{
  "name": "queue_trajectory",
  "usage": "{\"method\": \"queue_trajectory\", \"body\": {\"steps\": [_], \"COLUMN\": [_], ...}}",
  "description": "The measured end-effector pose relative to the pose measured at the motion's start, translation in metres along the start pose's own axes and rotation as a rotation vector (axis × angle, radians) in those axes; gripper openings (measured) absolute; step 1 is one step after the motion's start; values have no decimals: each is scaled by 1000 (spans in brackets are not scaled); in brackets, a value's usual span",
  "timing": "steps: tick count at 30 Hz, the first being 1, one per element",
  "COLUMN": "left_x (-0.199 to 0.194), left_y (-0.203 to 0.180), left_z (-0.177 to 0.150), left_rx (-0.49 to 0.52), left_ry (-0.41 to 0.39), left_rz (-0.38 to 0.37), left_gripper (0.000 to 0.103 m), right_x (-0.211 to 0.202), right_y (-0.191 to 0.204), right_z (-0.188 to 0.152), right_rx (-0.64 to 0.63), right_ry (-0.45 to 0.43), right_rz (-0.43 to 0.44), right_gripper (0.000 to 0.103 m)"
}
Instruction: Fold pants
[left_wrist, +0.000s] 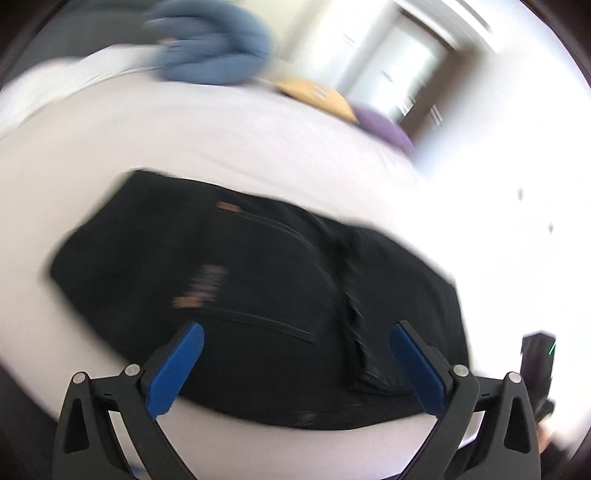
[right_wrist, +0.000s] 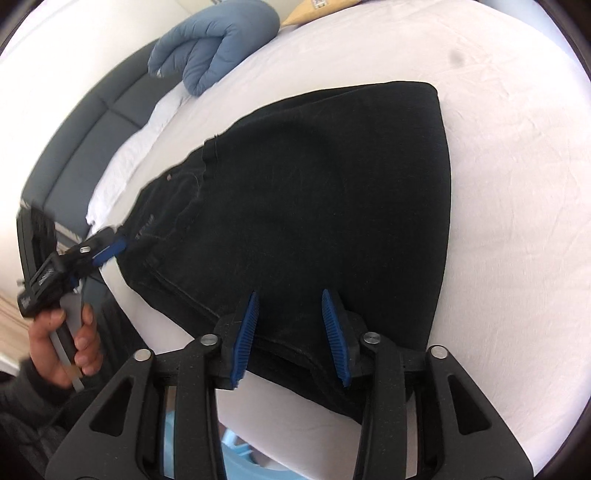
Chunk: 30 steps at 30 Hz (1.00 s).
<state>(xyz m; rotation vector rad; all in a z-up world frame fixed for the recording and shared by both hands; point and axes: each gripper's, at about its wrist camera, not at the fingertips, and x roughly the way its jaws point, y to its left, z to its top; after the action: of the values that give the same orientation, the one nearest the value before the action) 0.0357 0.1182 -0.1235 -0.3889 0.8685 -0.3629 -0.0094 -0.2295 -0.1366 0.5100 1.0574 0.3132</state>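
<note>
Black pants lie folded on a white bed; they also show in the left wrist view, blurred. My left gripper is open above the pants' near edge with nothing between its blue fingers. In the right wrist view the left gripper sits at the waist end of the pants, held by a hand. My right gripper is open over the pants' near edge, its blue pads on either side of the cloth without clamping it.
The white bed sheet surrounds the pants. A blue padded garment lies at the bed's far side, by a dark grey headboard. A yellow item and a purple item lie at the far edge. A light blue object is below.
</note>
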Motion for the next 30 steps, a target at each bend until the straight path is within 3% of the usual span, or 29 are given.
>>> {"method": "queue_trajectory", "body": {"steps": [5,9,12,19,25,28,30], "left_x": [-39,-31,-16,10,19,16,21], "left_y": [86,140,163,160,157,156,158], "left_z": [14,8,0,7,17,12,12], "left_rx": [-323,-541,-648,-656,-661,-656,-660], "left_ry": [-135,-131,-115,-104,-91,-78,-53], "left_rz": [19,-22,-89,-160,-166,-173,-184], "left_gripper": [103,102,102,102,101,83,60], "right_x": [-12,-24,-21,17,70,101,121], "right_y": [-1,12,28,57,85,99,101], "right_z": [10,18,25,49,85,104,113], "right_rx": [131,180,188,189,171,187,198], "right_ry": [-33,-94,-98,-34,53,94,129], "right_rz": [108,266,356,435,485,491,482], "right_gripper": [49,49,49,49,49,49,49]}}
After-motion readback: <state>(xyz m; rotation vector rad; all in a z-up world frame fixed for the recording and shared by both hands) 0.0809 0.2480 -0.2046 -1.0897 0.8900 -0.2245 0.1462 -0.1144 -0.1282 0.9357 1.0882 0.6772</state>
